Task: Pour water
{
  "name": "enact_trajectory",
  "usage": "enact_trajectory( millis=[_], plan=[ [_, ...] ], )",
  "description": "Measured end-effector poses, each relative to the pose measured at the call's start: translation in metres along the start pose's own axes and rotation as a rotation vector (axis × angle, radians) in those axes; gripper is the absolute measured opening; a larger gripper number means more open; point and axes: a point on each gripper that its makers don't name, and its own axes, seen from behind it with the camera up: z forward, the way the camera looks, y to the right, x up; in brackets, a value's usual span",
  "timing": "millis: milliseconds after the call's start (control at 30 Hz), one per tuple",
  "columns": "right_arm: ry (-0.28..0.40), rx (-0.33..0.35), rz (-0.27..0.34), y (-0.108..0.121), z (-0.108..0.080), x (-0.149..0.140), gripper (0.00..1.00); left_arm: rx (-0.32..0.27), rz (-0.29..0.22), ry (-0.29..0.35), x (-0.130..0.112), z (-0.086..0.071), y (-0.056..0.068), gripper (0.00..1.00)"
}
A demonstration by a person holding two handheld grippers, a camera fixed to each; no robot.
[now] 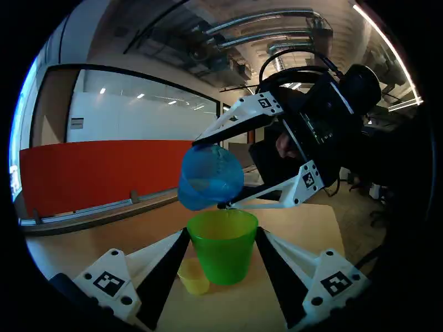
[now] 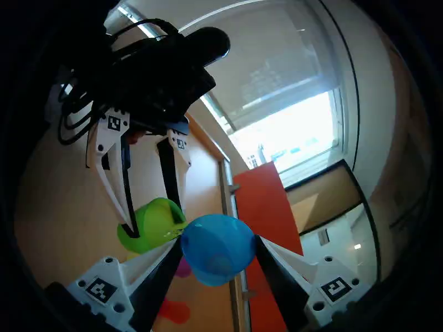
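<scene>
In the left gripper view, a small yellow plastic cup [image 1: 194, 275] stands on the light wooden table [image 1: 299, 221], just beside the see-through green plastic cup [image 1: 222, 252]. The left gripper [image 1: 222, 232] squeezes the green cup between both fingers and holds it upright. Just above it, the see-through blue plastic cup [image 1: 213, 185] is tipped, its lip over the green cup's mouth. The right gripper [image 1: 209, 175] pinches the blue cup from both sides. A hand [image 1: 285, 145] holds that gripper further right.
</scene>
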Motion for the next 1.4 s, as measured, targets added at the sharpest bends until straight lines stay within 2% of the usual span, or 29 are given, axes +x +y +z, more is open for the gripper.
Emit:
enact_trajectory(
  millis=[300, 1400],
  plan=[
    [-0.008, -0.002, -0.037, 0.0019, 0.0013, 0.0019, 0.93, -0.002, 0.004, 0.003, 0.0022, -0.0006, 0.0005, 0.87],
    [-0.014, -0.026, -0.097, 0.0095, -0.0001, 0.0066, 0.93, -0.002, 0.011, 0.008, 0.0039, -0.0004, 0.0013, 0.87]
  ],
)
